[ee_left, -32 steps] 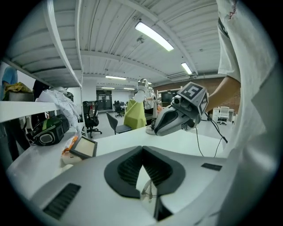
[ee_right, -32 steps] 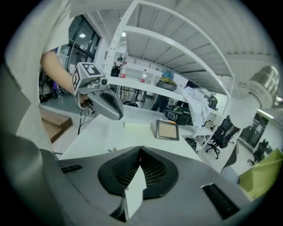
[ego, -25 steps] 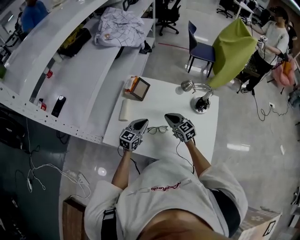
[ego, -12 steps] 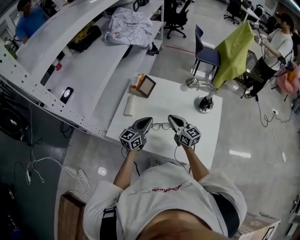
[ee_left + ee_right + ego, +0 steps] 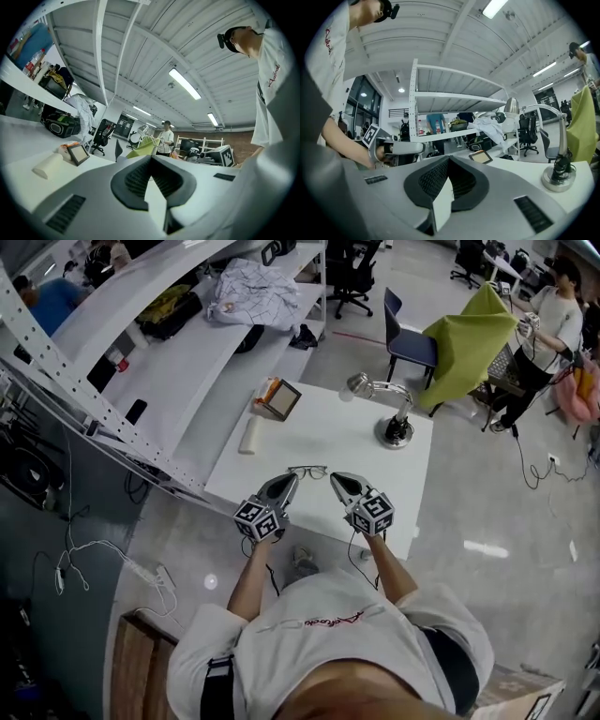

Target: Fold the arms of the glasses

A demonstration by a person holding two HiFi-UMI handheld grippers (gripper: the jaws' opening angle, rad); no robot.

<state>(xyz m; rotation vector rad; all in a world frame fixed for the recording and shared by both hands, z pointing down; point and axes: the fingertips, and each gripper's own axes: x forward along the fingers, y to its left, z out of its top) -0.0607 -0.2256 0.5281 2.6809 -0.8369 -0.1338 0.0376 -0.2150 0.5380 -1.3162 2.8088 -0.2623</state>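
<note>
The glasses [image 5: 307, 471], thin and dark-framed, lie on the white table [image 5: 375, 474] near its front edge; they are too small to tell how their arms stand. My left gripper [image 5: 292, 479] is just short of them on the left, my right gripper [image 5: 334, 476] just short on the right, and neither touches them. Both point away from me with the jaws closed to a point and nothing between them. In the left gripper view my left gripper [image 5: 150, 159] shows only its own pads, and so does my right gripper [image 5: 449, 159] in the right gripper view. Neither gripper view shows the glasses.
A desk lamp [image 5: 389, 418] stands at the table's back right. A small framed screen [image 5: 280, 399] and a white roll [image 5: 249, 435] sit at the back left. White shelving [image 5: 141, 381] runs along the left. A person [image 5: 553, 315] holds a green cloth [image 5: 469, 334] behind, by a blue chair [image 5: 405, 334].
Both grippers have drawn back toward the table's front edge. The glasses, earlier between the two grippers, now lie just beyond their tips. The head view has shifted.
</note>
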